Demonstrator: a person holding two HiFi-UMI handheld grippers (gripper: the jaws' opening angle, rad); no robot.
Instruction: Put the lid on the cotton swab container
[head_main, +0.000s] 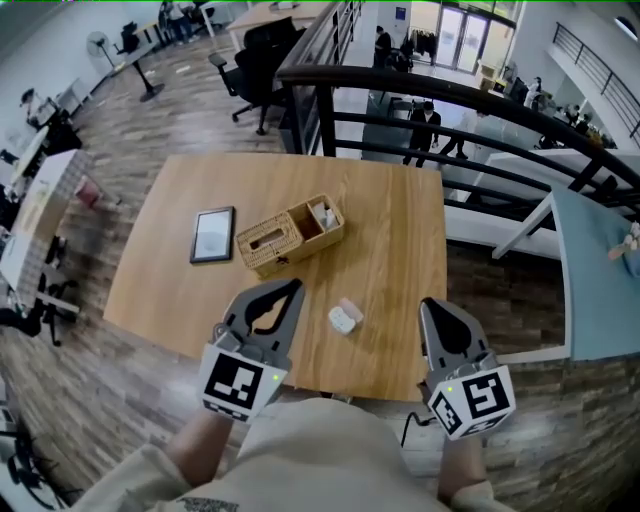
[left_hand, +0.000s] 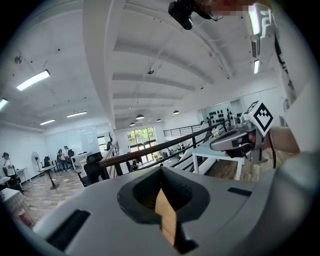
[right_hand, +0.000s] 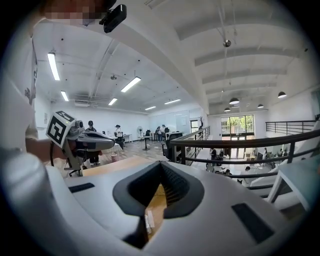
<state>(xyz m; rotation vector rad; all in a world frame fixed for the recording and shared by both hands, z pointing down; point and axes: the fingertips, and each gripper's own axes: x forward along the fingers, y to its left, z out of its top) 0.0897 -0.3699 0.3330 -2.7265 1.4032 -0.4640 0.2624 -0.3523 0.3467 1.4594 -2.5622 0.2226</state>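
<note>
Item: cotton swab container (head_main: 342, 321), small and white, is lying on the wooden surface (head_main: 400, 230) near its front edge, between the two grippers. A paler, clear piece (head_main: 351, 307) is touching it on the far side. This is probably the lid, though both are too small in the head view to say for certain.

Item: left gripper (head_main: 295, 288) is hovering over the front edge of the surface, to the left of the container and apart from it. Its jaws are pressing together at the tips and gripping nothing; only bare wood is showing through the gap in the left gripper view.

Item: right gripper (head_main: 428, 303) is hanging at the surface's right front corner, likewise apart from the container. Its jaws are meeting tip to tip with nothing between them.

Other items: a wicker basket (head_main: 290, 235) and a dark-framed tablet (head_main: 212, 235) are sitting further back, well apart from the work.

Progress: nothing is being done yet, in my judgement. The lid is lying off, neither piece is being held, and the whole job is waiting: opening a gripper, picking up the lid, seating it on the container.
</note>
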